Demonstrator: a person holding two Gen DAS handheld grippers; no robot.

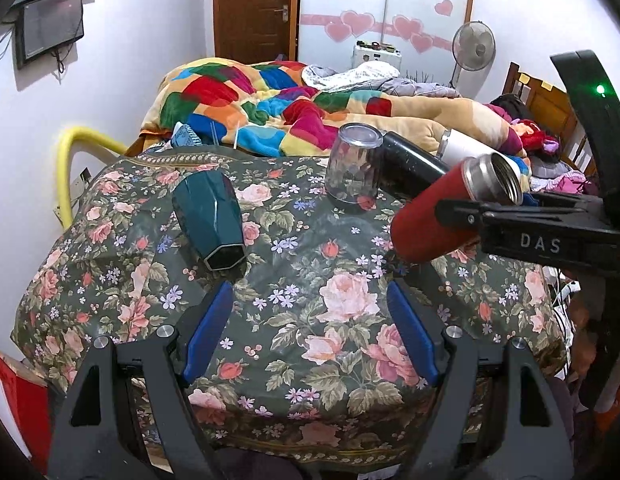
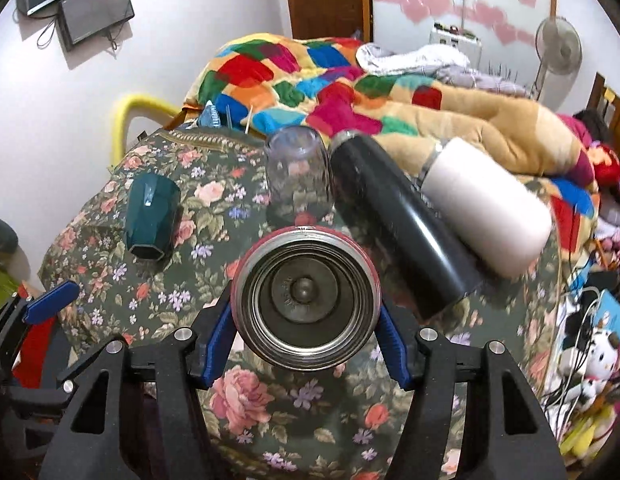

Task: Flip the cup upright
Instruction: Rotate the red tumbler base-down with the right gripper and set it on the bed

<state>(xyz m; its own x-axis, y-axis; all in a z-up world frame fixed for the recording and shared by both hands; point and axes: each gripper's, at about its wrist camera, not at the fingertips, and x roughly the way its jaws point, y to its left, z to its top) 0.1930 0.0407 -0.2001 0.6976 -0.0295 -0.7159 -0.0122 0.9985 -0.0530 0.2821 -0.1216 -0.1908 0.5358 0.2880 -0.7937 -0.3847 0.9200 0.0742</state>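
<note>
My right gripper (image 2: pixel 306 320) is shut on a red steel flask (image 2: pixel 306 296), held tilted above the floral table with its open mouth toward the right wrist camera. In the left wrist view the red flask (image 1: pixel 429 216) hangs at the right, base down-left, mouth up-right, in the right gripper (image 1: pixel 461 216). My left gripper (image 1: pixel 310 320) is open and empty over the cloth. A dark green faceted cup (image 1: pixel 210 220) lies on its side at the left; it also shows in the right wrist view (image 2: pixel 150 216). A clear glass (image 1: pixel 353 168) stands upside down.
A black flask (image 2: pixel 397 224) and a white flask (image 2: pixel 485 204) lie on their sides at the table's right. The floral cloth (image 1: pixel 329 320) covers the table. A bed with a colourful quilt (image 1: pixel 270 96) lies behind. A yellow pipe (image 1: pixel 66 168) runs at the left.
</note>
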